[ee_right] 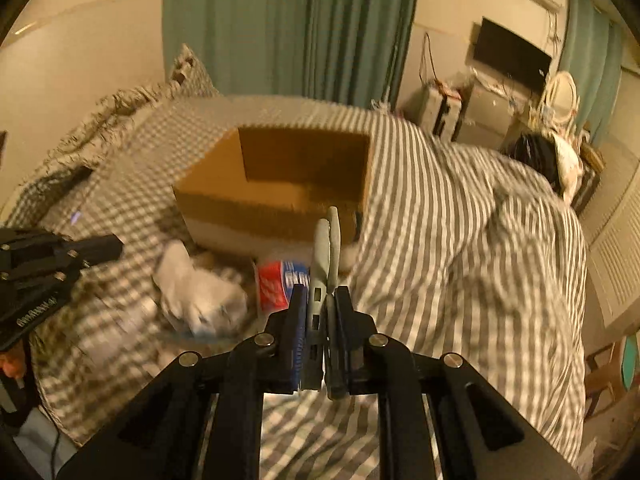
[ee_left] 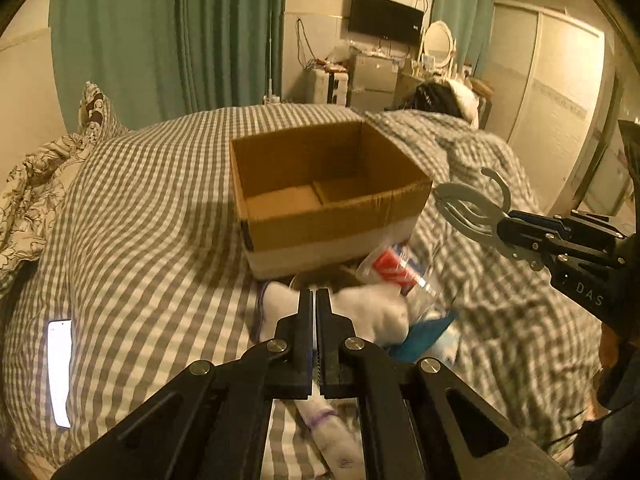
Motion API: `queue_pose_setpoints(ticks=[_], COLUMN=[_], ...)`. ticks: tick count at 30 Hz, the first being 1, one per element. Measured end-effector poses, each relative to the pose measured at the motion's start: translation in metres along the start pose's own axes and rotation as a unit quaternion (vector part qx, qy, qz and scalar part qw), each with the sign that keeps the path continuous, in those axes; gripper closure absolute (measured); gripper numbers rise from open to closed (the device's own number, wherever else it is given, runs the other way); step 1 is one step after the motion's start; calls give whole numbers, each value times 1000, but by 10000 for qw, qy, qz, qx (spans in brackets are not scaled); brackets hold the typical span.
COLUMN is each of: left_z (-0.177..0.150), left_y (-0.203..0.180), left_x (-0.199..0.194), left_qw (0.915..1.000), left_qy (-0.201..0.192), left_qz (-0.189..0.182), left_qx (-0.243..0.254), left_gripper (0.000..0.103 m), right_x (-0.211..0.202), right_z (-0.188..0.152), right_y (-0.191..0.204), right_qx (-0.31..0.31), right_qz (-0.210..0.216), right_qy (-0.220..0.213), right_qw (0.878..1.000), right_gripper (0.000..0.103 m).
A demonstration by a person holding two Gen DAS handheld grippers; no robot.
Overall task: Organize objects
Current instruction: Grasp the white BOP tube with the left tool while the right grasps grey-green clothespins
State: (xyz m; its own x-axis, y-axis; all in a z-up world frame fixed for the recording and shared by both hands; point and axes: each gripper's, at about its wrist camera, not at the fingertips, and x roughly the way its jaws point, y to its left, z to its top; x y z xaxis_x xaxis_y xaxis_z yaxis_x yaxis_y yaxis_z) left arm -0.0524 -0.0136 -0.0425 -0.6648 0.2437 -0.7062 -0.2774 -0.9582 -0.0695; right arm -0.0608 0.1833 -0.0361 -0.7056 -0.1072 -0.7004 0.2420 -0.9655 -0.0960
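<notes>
the right tool [ee_left: 500, 228] grips a grey plastic clip [ee_left: 472, 208] beside the cardboard box [ee_left: 328, 196] on the bed [ee_left: 152, 208]. the left tool [ee_left: 315, 300] looks pinched shut, its catch unclear. blurred white cloth [ee_left: 372, 312] half hides a packet [ee_left: 396, 268] before the box.

I saw the cardboard box [ee_left: 332, 196] sitting upright on the checked bed cover, top open, inside looked empty w/ flaps lying flat on the bottom; brown upper walls, white band round the base. Just in front of it lay a small pile: a white sock or cloth [ee_left: 372, 312], crumpled, touching a clear plastic packet w/ red and blue print [ee_left: 400, 270], tilted against the box's near side. A blue item [ee_left: 424, 334] poked out under the white cloth, can't tell what. The grey hanger-like clip [ee_left: 474, 210] was held off the bed, right of the box, hook end pointing twd it; in the right wrist view it [ee_right: 326, 256] stood edge-on.
</notes>
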Motion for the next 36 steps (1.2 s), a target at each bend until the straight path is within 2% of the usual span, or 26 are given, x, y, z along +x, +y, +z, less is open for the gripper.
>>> queue_pose_setpoints(ticks=[4, 8, 11, 15, 17, 18, 20, 21, 22, 26, 30, 33, 35, 36], left_z=[21, 20, -4, -34, -44, -48, -50, -49, -48, -46, -57, -63, -62, -62], left_y=[8, 13, 13, 5, -2, -6, -14, -17, -18, -27, -24, -16, -13, -12], left_x=[0, 12, 35, 62, 68, 69, 67, 64, 61, 55, 71, 78, 79, 81], left_qw=[9998, 9999, 9982, 9932, 9911, 9903, 9906, 9914, 9922, 9936, 9899, 9886, 9876, 9858], left_qy=[-92, 106, 537, 1137, 1306, 1369, 1349, 1296, 1230, 1119, 1412, 1475, 1515, 1612], left_qz=[-117, 11, 225, 147, 90, 55, 76, 81, 85, 150, 74, -76, -236, -342], left_qx=[-127, -94, -121, -219, -232, -223, -187, -183, -185, -22, -130, -282, -333, -328], left_gripper=[101, 101, 100, 99, 94, 88, 64, 43, 35, 35, 35, 38, 60, 77], right_x=[-4, 7, 17, 30, 32, 32, 31, 31, 30, 25, 19, 16, 15, 14], right_z=[30, 54, 55, 36, 25, 20, 12, 9, 7, 1, -3, -4, -5, -5], right_y=[5, 10, 12, 15, 13, 11, 7, 5, 4, -1, -3, -3, -4, -3], right_qx=[-150, -240, -146, -86, -12, 43, 89, 88, 89, 188, 203, 194, 196, 197], right_qz=[96, 138, 261, 279, 299, 321, 286, 236, 173, 185, 172, 170, 176, 182], right_qy=[-245, -330, -313, -117, -46, -16, 35, 40, 53, 33, 5, -19, -21, -18], right_qw=[9995, 9991, 9991, 9995, 9995, 9995, 9995, 9997, 9998, 9996, 9996, 9997, 9997, 9996], right_gripper=[90, 90, 90, 90, 90, 90, 89, 90, 89, 89, 89, 89, 89, 89])
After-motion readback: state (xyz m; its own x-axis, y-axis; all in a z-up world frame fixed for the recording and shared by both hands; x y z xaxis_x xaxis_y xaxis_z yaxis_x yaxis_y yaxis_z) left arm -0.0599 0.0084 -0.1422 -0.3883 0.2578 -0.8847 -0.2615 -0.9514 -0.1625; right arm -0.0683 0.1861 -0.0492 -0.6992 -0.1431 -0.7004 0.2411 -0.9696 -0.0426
